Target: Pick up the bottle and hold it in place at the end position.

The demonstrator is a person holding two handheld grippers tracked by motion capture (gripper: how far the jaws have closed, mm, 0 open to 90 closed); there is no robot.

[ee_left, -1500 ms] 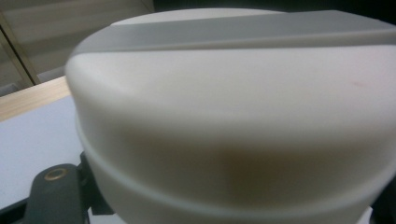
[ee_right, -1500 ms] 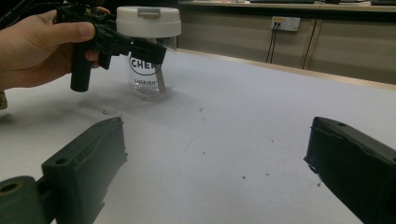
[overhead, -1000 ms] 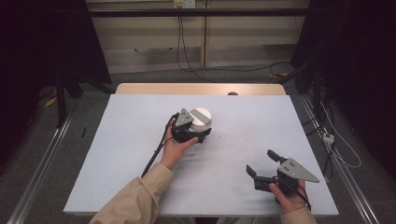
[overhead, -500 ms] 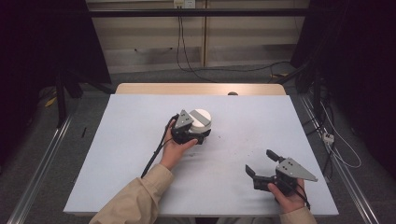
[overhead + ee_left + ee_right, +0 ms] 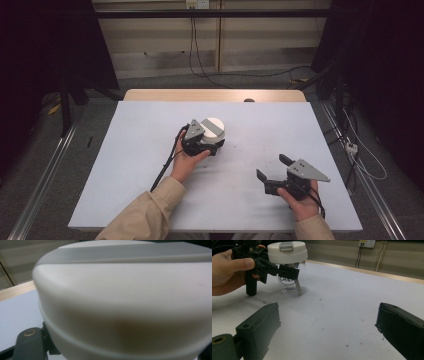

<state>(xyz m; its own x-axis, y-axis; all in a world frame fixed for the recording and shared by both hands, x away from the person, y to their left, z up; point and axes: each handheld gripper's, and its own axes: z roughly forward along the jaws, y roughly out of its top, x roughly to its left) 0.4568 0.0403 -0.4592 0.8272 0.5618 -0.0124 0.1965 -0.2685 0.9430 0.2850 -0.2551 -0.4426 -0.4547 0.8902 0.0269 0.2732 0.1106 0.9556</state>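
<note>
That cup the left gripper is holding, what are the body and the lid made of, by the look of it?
Cup body: clear and glossy, with the table visible through it and dark lettering printed on the wall; plastic or glass, the look leaves that open. Lid: opaque white, smooth matte with rounded moulded edges, so likely plastic, and a grey tab on top. The left gripper clamps the body just under the lid.

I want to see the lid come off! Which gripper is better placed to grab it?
Probably the right gripper. Its jaws stand open and empty, apart from the jar. The left gripper is already shut on the jar below the white lid, holding it upright on the table.
</note>
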